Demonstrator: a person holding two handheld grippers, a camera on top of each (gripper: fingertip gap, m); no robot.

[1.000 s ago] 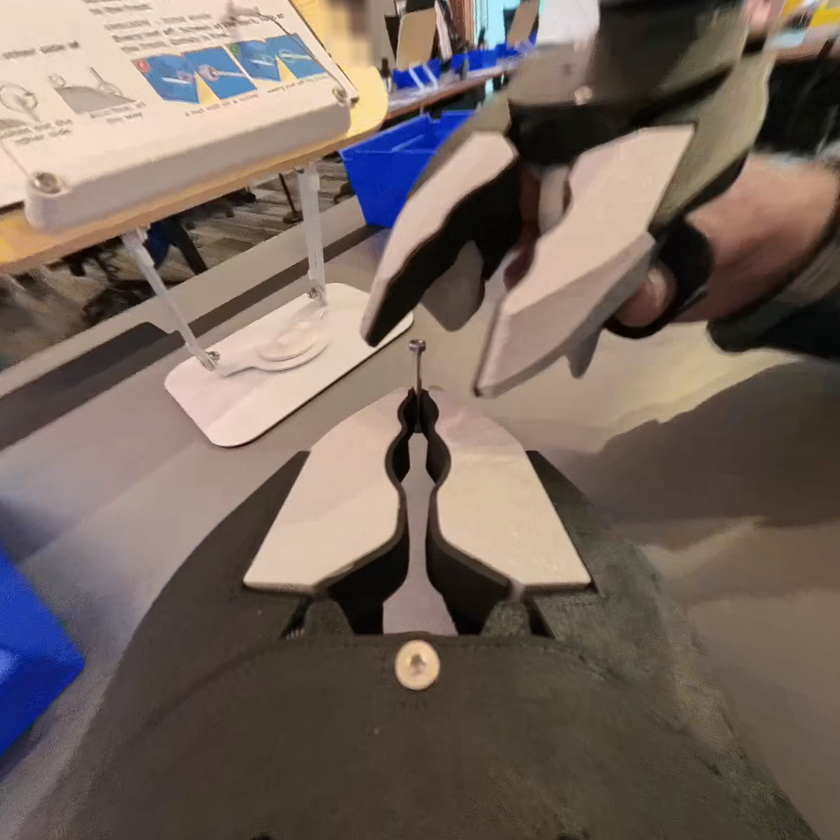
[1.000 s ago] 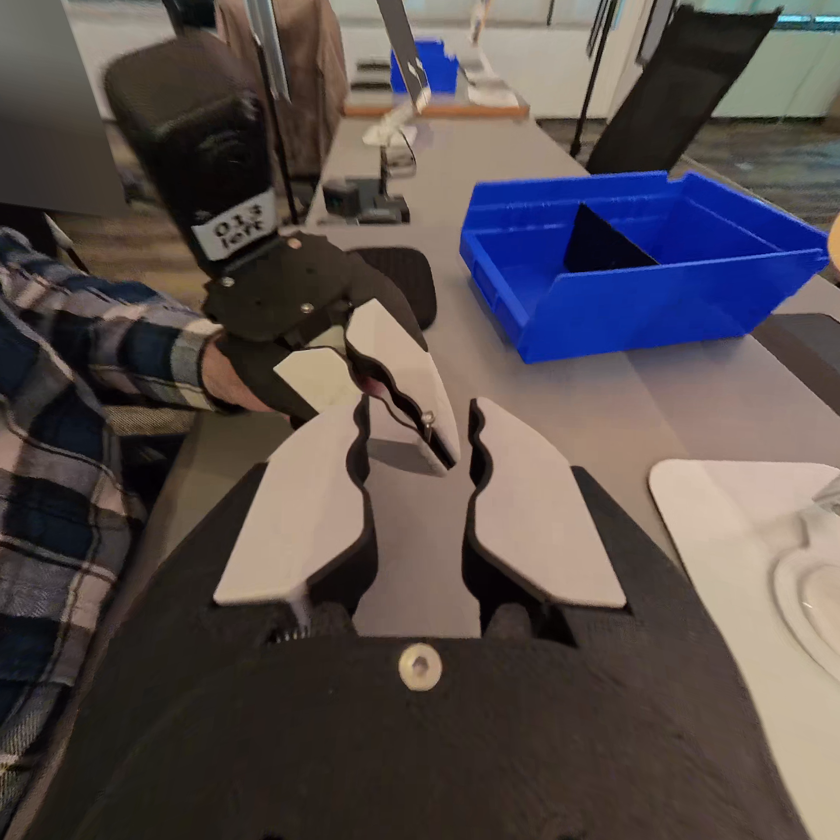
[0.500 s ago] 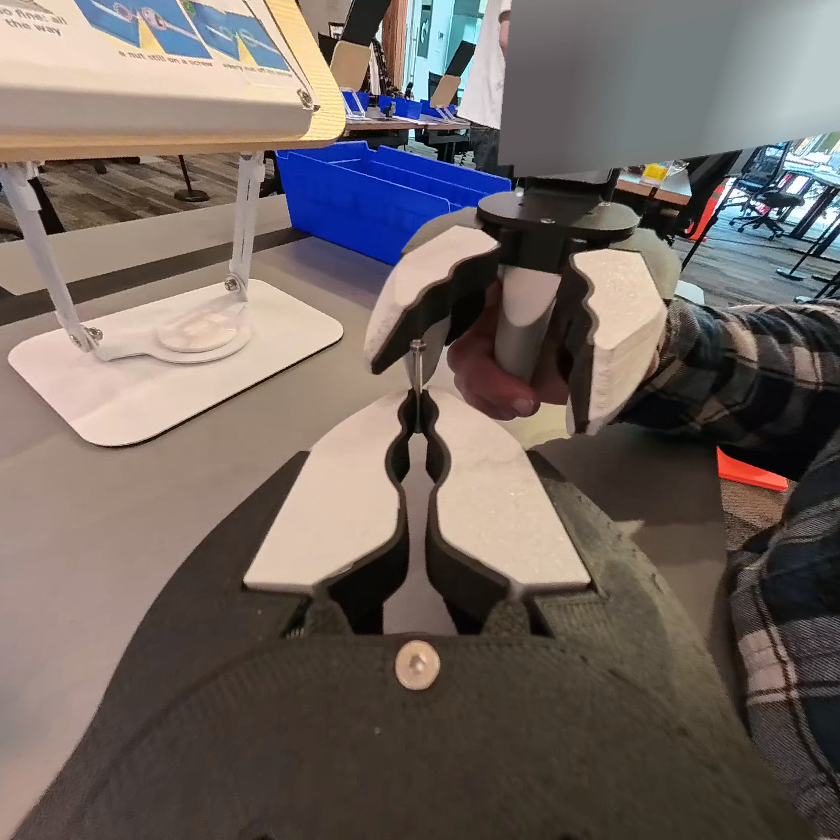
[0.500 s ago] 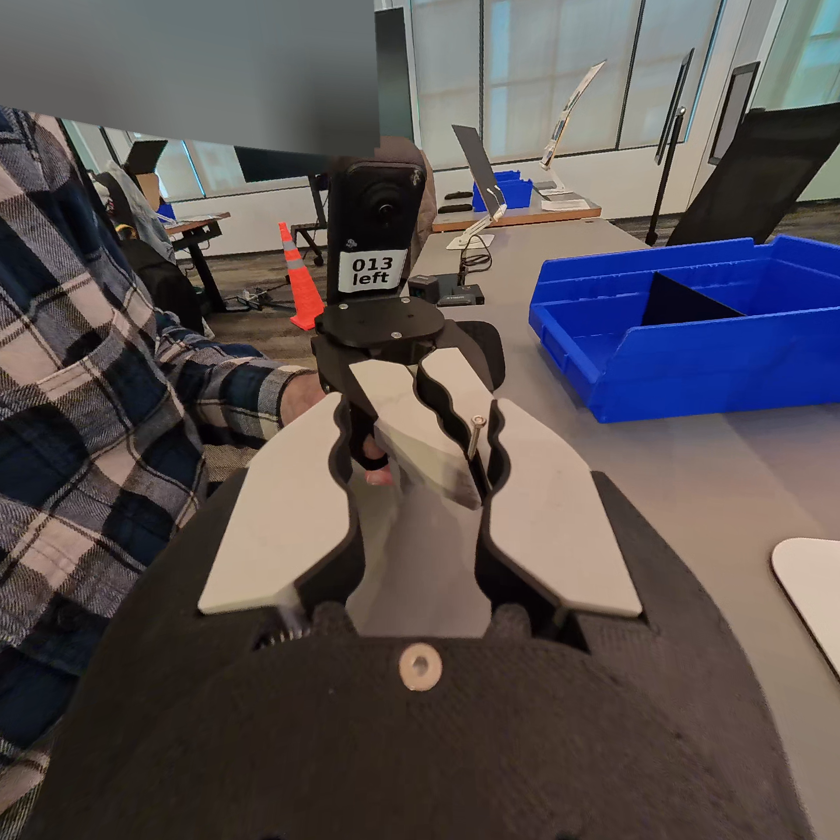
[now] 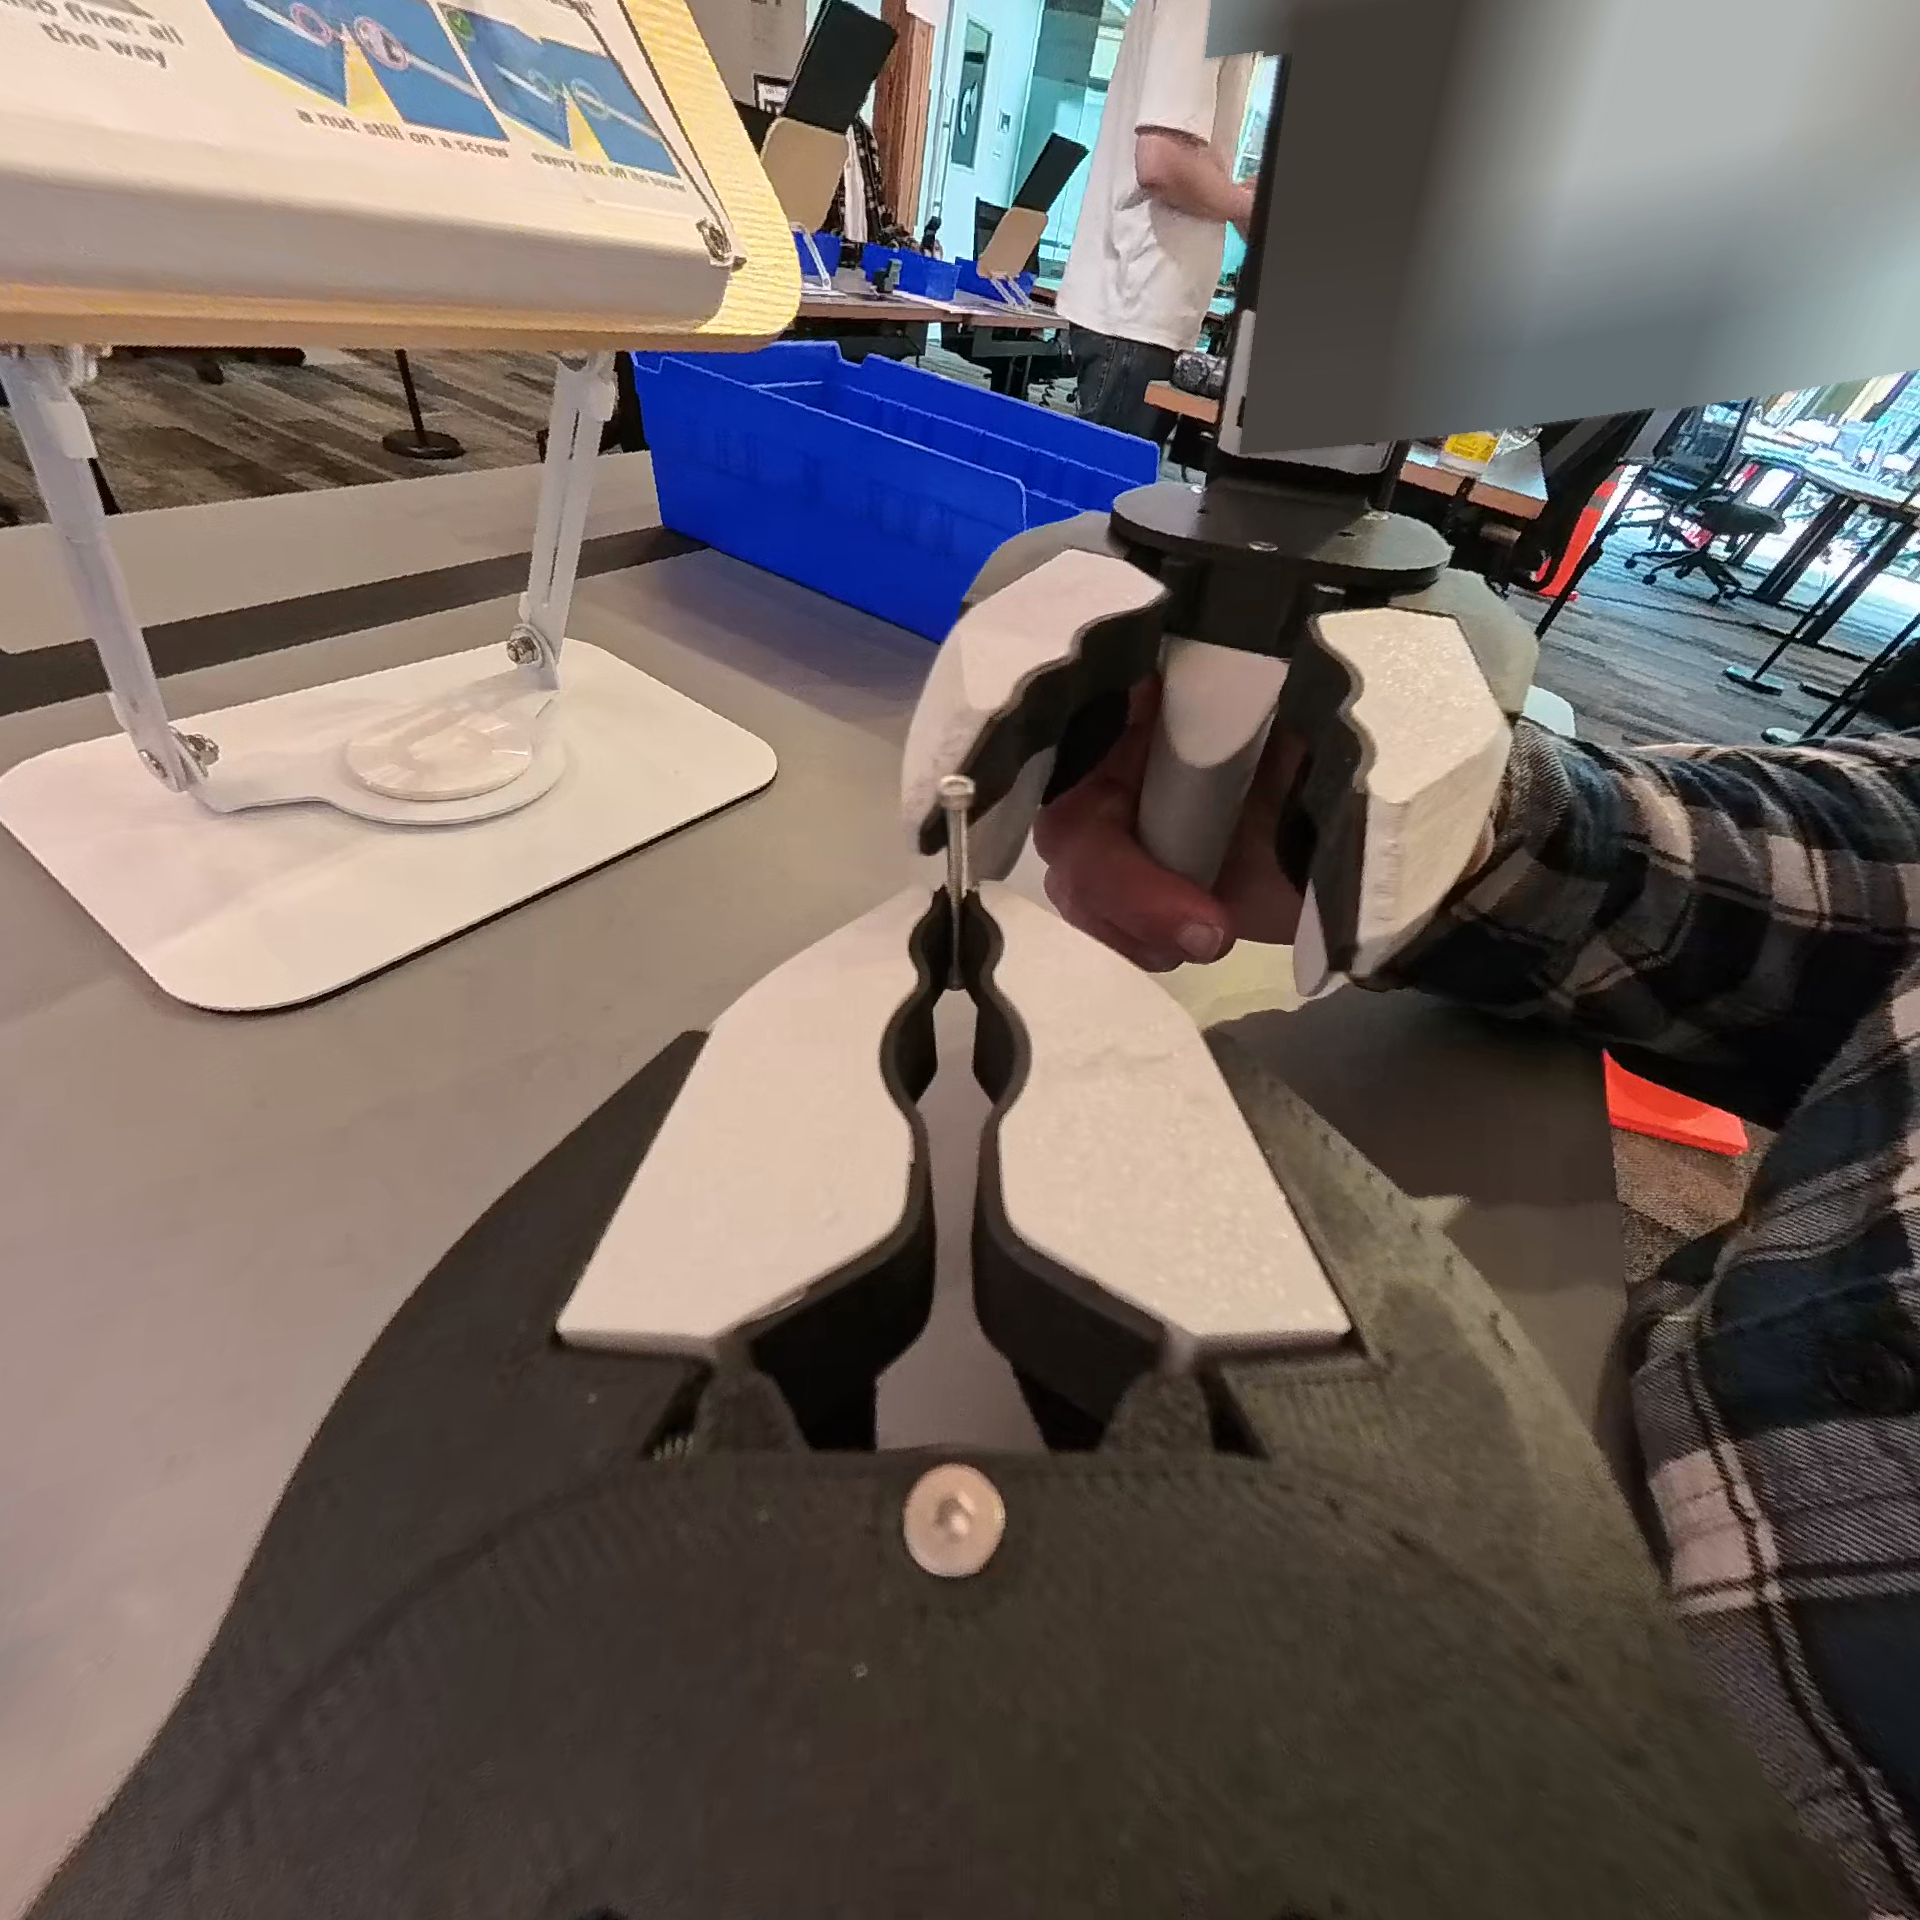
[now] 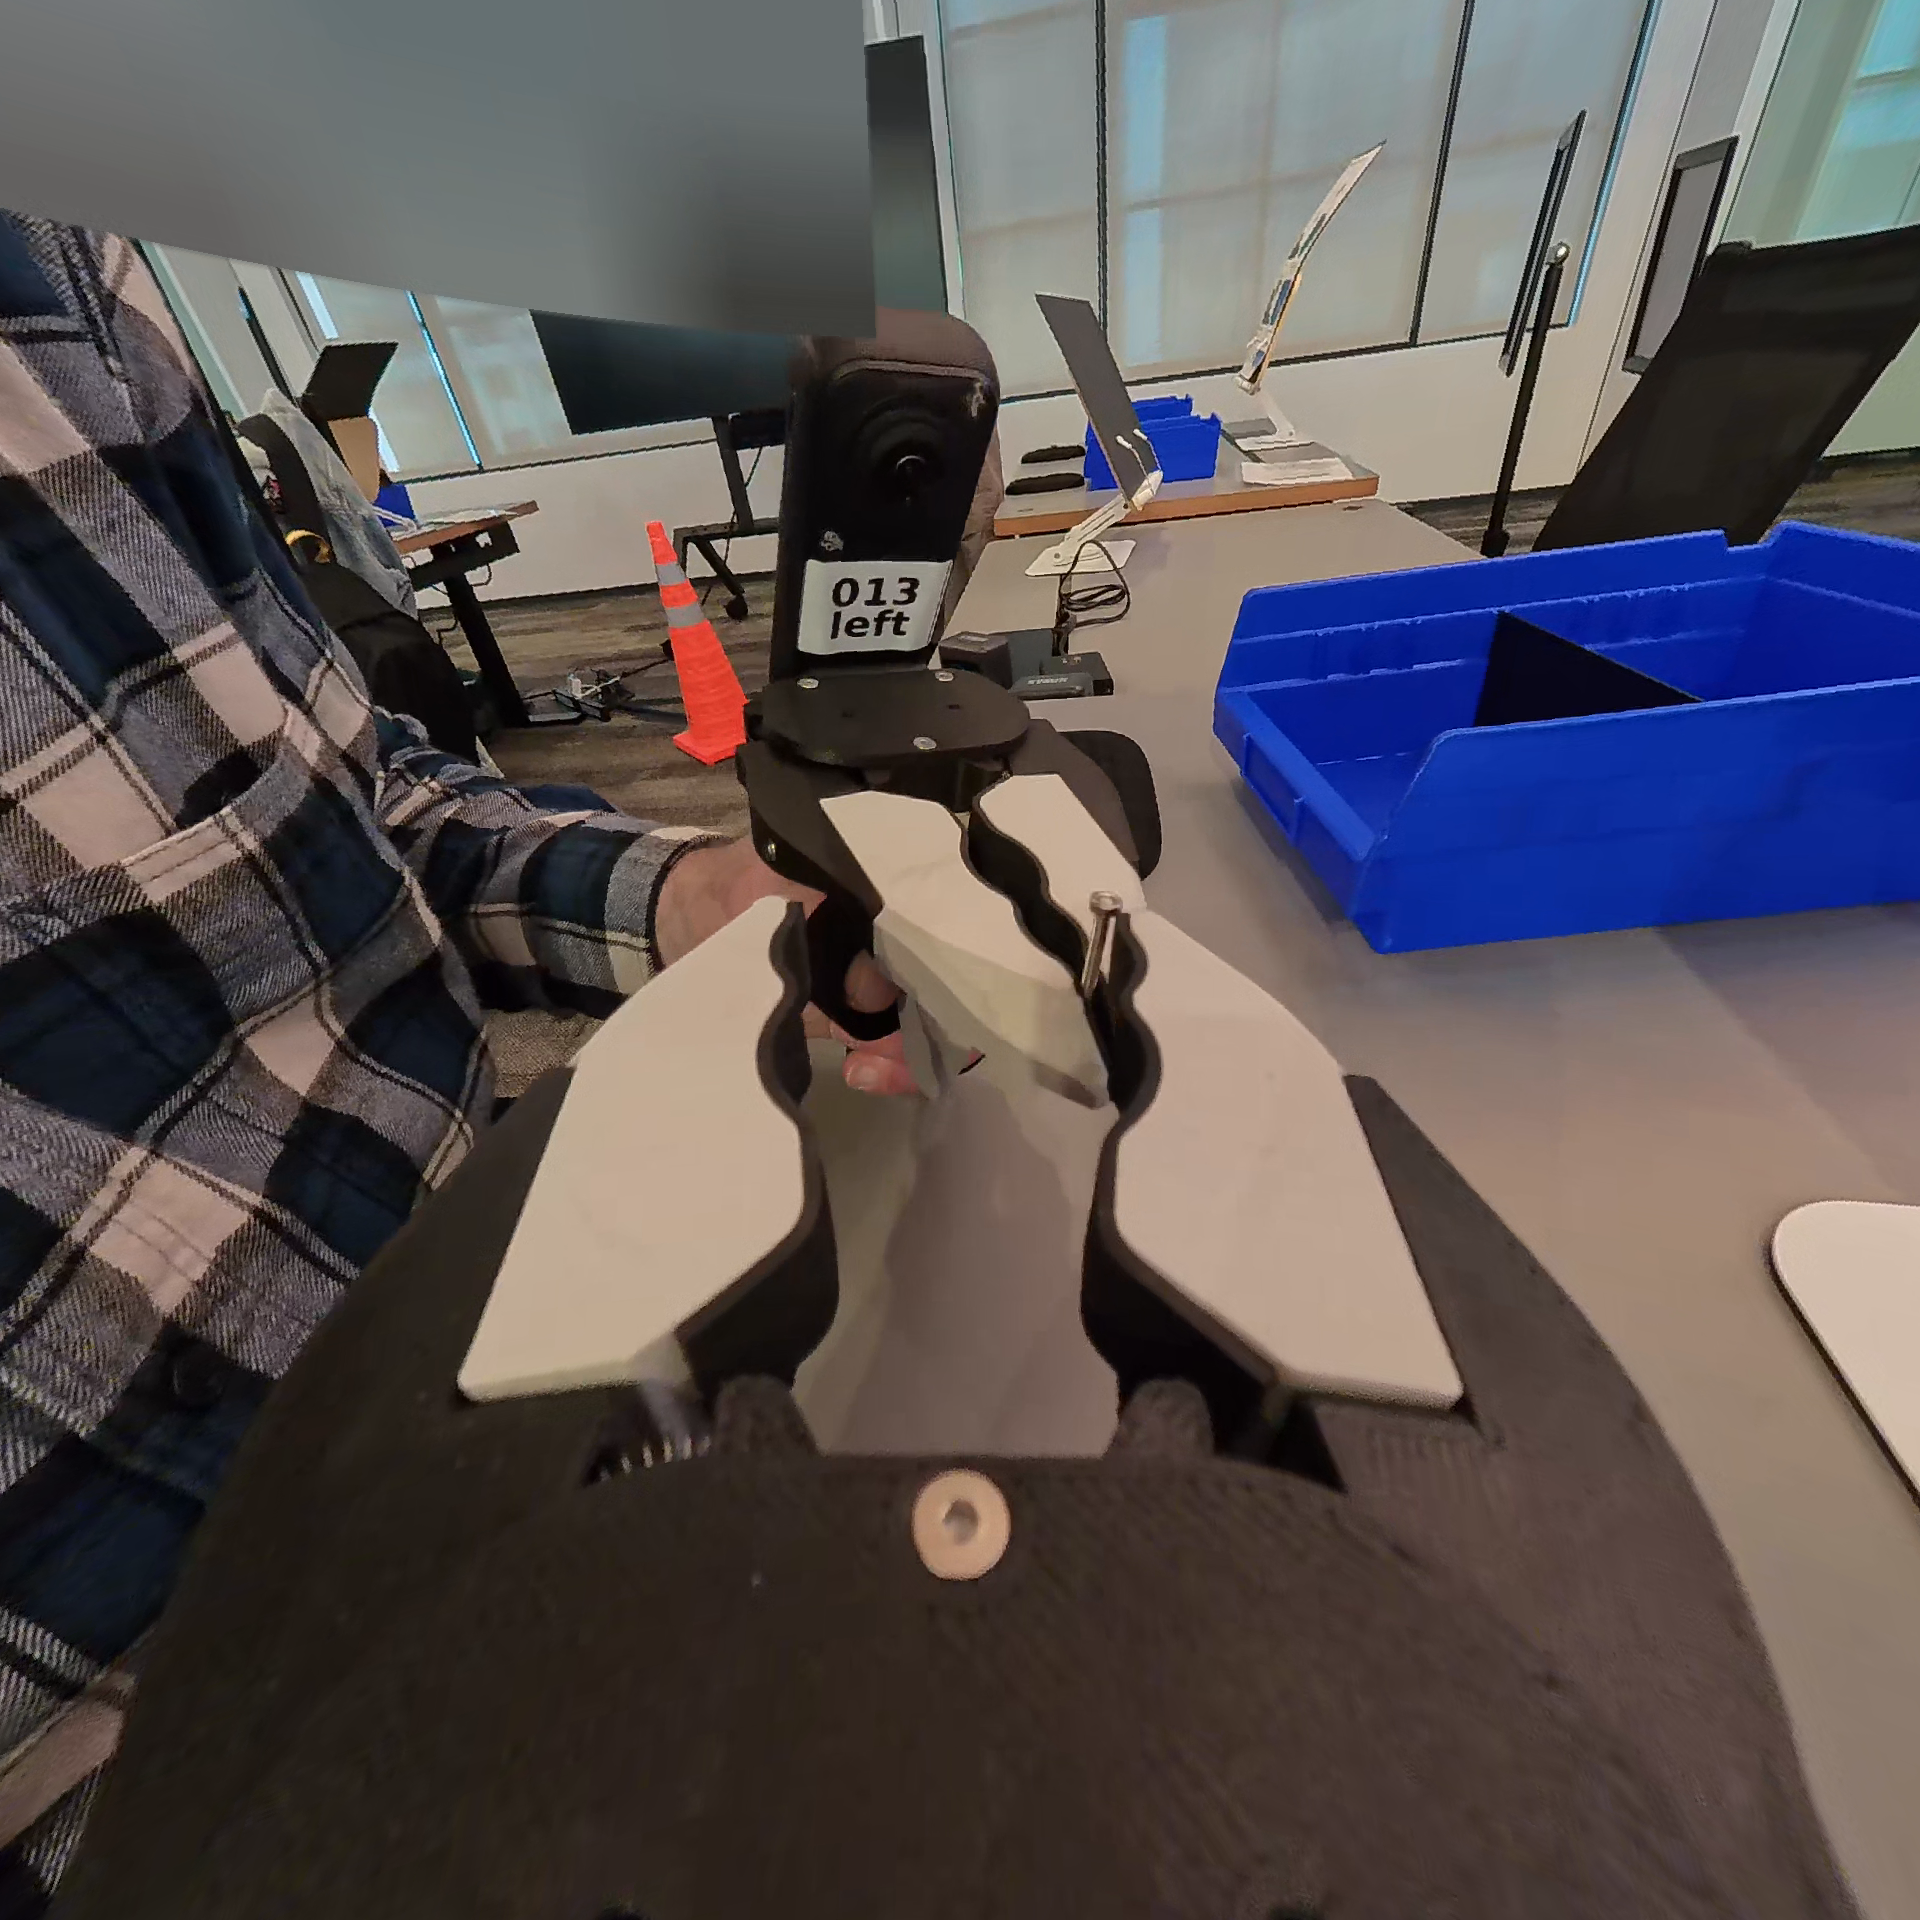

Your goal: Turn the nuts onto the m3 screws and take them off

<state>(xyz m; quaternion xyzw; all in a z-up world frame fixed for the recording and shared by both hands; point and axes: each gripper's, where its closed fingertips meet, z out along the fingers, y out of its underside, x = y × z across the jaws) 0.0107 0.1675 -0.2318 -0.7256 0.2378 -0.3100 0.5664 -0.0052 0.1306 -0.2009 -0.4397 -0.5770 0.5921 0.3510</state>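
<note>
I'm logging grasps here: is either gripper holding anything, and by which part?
The left gripper pinches a thin metal screw by its lower shank, head up. The right gripper is open, holding nothing.

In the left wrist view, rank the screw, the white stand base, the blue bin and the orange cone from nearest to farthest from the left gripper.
From the left gripper:
1. Screw, pinched upright at its fingertips.
2. White stand base, ahead to the left on the grey table.
3. Blue bin, farther back, near the table's far edge.
4. Orange cone, far right on the floor beyond the table.
</note>
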